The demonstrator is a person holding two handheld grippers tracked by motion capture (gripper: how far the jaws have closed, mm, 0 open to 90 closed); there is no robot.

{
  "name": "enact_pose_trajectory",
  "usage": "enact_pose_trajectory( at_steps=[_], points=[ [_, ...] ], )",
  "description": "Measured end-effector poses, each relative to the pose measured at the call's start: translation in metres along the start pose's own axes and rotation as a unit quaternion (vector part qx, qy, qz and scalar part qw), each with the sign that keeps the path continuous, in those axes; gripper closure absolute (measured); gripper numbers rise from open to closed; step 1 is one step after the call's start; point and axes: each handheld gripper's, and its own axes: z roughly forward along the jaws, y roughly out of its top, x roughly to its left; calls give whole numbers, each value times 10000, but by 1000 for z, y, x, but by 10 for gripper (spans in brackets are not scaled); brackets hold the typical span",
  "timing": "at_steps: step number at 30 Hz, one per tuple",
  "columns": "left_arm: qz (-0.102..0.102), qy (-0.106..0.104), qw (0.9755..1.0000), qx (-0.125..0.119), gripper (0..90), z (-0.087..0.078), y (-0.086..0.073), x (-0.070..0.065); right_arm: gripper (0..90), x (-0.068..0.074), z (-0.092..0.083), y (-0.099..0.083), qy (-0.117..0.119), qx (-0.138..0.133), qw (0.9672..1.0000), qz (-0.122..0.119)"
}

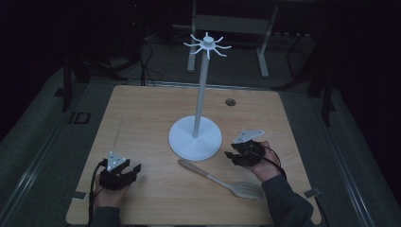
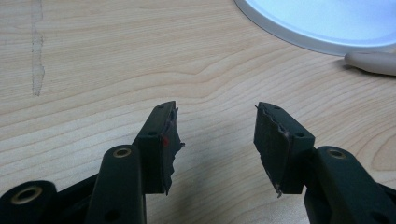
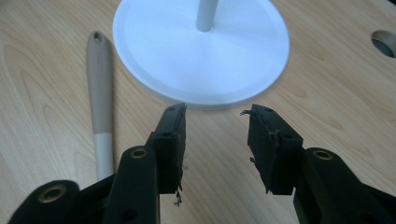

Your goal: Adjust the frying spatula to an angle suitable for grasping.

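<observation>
Centrally, wooden counter [image 1: 142, 113]: one white hook stand [image 1: 195, 137], round base, upright pole, hooked crown. Slotted spatula [image 1: 222, 181] at 5 o'clock of the base, flat, handle tip near the base rim. Left gripper [image 1: 133, 171] at 8 o'clock, jaws apart, nothing between. Right gripper [image 1: 231, 156] at 3 o'clock, just beside the base, jaws apart, nothing between.
</observation>
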Motion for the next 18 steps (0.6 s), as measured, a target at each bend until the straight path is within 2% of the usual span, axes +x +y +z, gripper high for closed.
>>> enact_pose_trajectory(
  at_steps=[13,14,18],
  points=[
    [43,1,10000,-7,483,0,0,0,562,12,16,9,200,277,9993,-180],
    [48,3,10000,-4,482,0,0,0,598,14,19,11,297,360,9986,-242],
    [43,2,10000,-8,480,0,0,0,605,19,25,12,437,468,9974,-333]
  ],
)
